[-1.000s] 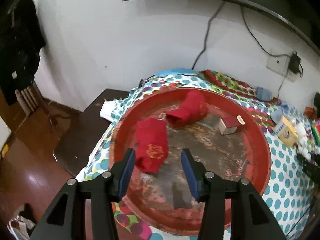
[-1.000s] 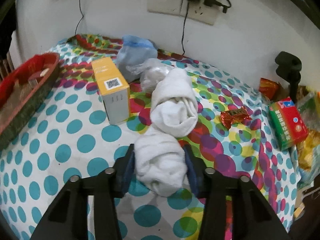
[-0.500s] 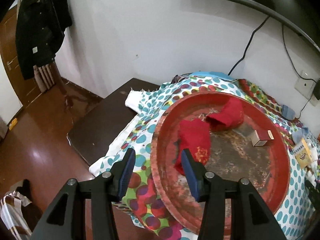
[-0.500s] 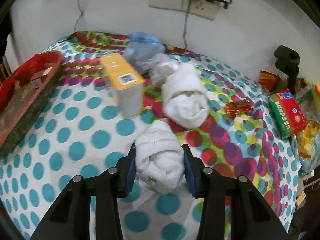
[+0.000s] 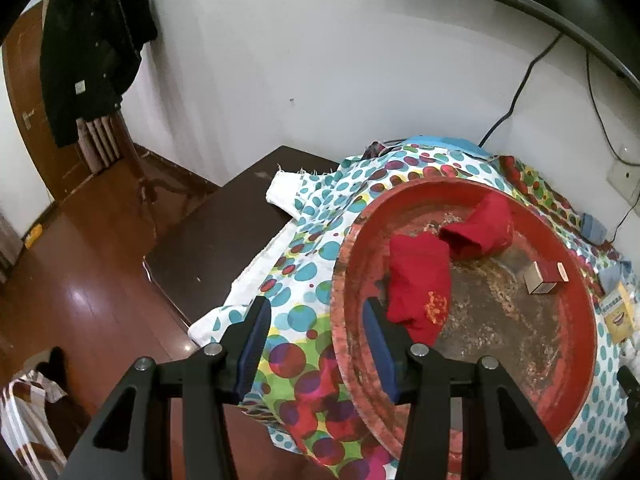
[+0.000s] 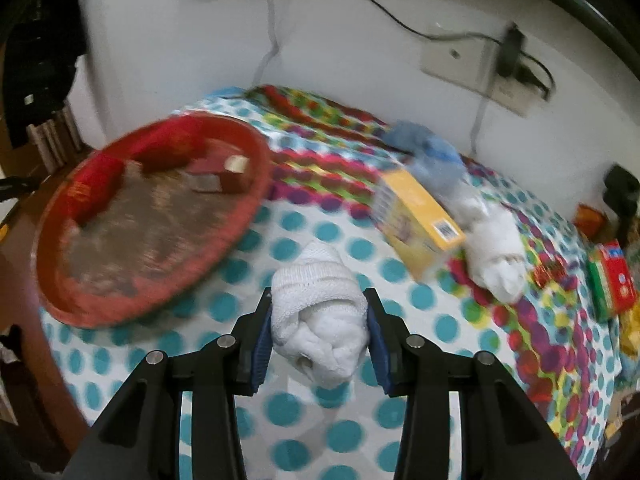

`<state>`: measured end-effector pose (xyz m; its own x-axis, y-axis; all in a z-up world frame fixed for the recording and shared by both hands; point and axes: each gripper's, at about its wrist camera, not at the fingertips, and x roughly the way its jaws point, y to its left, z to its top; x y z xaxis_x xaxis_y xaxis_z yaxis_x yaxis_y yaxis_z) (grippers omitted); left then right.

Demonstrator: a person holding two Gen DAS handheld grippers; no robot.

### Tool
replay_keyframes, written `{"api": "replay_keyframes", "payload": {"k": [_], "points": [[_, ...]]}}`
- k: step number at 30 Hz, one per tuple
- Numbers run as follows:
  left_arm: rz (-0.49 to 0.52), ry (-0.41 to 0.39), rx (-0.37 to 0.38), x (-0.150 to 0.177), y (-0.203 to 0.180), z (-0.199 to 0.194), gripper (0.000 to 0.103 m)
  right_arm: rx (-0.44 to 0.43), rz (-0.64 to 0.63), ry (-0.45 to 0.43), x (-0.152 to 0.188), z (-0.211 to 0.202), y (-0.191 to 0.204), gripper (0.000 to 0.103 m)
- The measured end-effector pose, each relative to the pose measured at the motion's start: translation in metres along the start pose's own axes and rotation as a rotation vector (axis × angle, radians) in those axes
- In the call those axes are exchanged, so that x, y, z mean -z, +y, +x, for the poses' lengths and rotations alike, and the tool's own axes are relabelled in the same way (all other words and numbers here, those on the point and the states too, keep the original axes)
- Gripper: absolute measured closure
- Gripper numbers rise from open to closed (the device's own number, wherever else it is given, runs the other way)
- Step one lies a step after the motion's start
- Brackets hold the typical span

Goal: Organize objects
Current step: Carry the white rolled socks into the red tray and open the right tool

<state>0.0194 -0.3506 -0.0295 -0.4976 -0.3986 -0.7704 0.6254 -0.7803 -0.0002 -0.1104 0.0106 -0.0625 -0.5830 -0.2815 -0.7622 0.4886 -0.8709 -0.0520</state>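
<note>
Clamped, our right gripper grips a white sock roll at frame centre; our left gripper gapes empty astride the red tray rim.

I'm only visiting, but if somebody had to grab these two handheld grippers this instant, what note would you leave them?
Right gripper: shut on a rolled white sock, held above the dotted cloth.
Left gripper: open, holding nothing, astride the near rim of the red tray.
In the tray: two red socks and a small box.
On the cloth: a second white sock, a yellow box, a blue bundle and snack packets.
Left to do: probably put the held sock in the tray, then sort the rest.
</note>
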Motion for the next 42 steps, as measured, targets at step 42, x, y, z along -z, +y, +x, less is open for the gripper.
{"api": "replay_keyframes", "payload": {"k": [42], "points": [[-0.03,0.016,0.019,-0.002,0.01,0.004,0.054,-0.149,-0.177,0.03,-0.041,0.024,0.137,0.036]]}}
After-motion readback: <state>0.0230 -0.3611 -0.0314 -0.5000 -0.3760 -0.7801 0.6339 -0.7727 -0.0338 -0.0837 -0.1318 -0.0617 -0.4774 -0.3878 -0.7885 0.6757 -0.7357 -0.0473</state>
